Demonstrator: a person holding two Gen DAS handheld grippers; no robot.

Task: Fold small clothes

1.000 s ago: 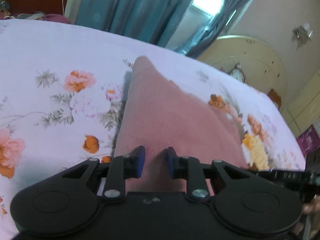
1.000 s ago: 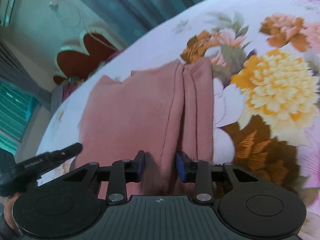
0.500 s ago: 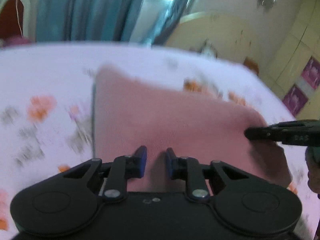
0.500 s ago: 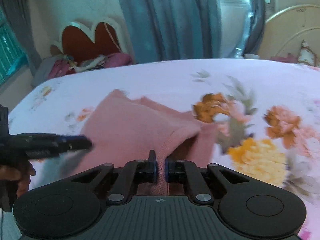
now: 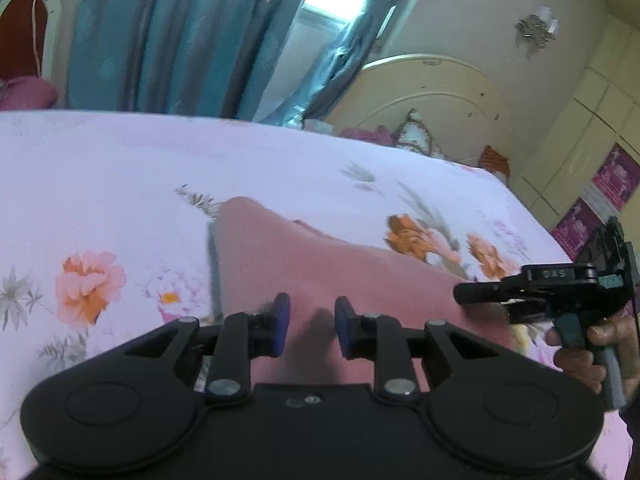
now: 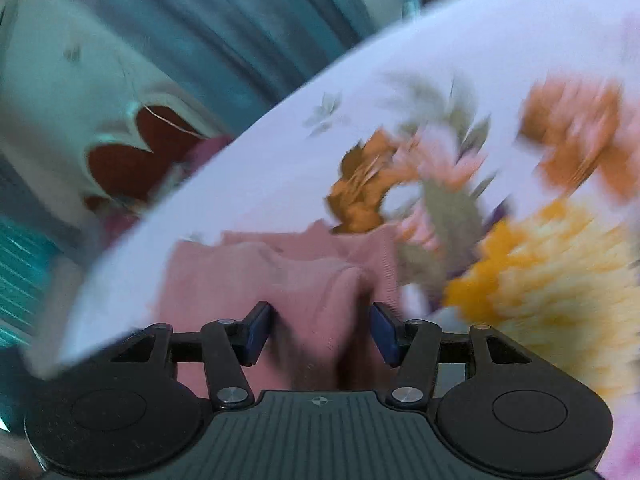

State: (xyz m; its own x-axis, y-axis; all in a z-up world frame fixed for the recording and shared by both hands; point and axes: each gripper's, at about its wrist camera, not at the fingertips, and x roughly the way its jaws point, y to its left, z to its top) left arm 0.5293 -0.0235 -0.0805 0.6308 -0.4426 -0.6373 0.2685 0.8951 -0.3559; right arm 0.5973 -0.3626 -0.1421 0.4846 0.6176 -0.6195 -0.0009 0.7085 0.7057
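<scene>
Pink ribbed knit garment (image 5: 320,276) partly folded on floral bedsheet (image 5: 120,184); left claw (image 5: 308,324), right claw (image 6: 320,328) spread wide, nothing gripped; further folds judged remaining.

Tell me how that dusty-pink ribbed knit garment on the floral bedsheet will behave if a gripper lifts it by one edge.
The dusty-pink ribbed knit garment will probably droop: it lies in soft layers and wrinkles. It looks thin, so likely light. A lifted edge may undo the fold, since nothing pins it to the floral bedsheet.

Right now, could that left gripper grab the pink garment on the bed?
Probably yes. The left gripper is open, right over the near edge of the pink garment on the floral bedsheet, nothing between.
</scene>
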